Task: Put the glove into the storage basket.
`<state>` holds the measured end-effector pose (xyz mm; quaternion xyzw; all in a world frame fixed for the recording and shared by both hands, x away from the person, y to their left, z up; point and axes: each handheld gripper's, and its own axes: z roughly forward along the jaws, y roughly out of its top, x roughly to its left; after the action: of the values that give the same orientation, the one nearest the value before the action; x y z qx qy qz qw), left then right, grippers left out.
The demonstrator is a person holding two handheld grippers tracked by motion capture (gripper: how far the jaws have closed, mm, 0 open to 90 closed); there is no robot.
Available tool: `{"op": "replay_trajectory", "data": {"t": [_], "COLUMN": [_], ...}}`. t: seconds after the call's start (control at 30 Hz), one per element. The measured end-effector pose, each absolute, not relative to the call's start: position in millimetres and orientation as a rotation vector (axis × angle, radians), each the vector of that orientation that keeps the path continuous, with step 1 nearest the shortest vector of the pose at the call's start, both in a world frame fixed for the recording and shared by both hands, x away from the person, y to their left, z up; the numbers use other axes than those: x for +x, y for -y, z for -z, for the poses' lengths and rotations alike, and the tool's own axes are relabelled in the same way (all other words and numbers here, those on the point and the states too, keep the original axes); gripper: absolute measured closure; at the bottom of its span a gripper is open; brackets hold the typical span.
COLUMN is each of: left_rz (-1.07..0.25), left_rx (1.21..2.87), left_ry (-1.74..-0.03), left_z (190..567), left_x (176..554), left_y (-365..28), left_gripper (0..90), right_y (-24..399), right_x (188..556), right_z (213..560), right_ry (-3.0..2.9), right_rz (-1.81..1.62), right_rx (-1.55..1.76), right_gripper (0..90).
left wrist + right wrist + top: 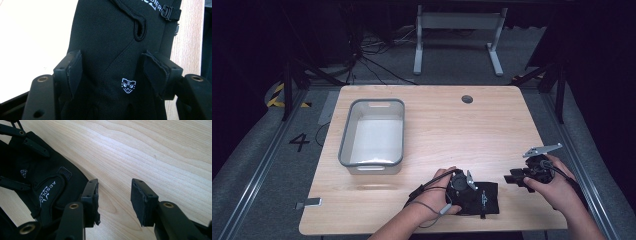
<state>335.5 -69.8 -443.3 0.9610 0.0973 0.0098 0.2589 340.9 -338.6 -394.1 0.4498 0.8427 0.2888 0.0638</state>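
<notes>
The glove is matt black woven cloth with stitched seams. The counter is smooth pale wood grain. The bin looks like smooth grey plastic.

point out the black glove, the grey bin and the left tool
black glove [107, 50]: left gripper view, on its plain fabric above the small white logo.
grey bin [346, 136]: high view, on its left rim.
left tool [111, 72]: left gripper view, midway between its open fingertips, over the glove.
</notes>
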Motion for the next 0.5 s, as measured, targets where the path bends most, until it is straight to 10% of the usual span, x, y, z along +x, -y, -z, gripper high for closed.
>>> {"op": "replay_trajectory", "data": {"t": [0.5], "left_rz": [-0.057], "left_rx": [2.644], "left_ry": [-0.300], "left_z": [438.8], "left_x": [338.6], "left_y": [71.8], "left_gripper": [53.1], "right_y": [335.4], "right_x": [341.0], "right_z": [397.0], "right_ry": [-2.547], "right_rz": [-0.860], "right_rx": [1.351], "right_gripper": [58.7]}}
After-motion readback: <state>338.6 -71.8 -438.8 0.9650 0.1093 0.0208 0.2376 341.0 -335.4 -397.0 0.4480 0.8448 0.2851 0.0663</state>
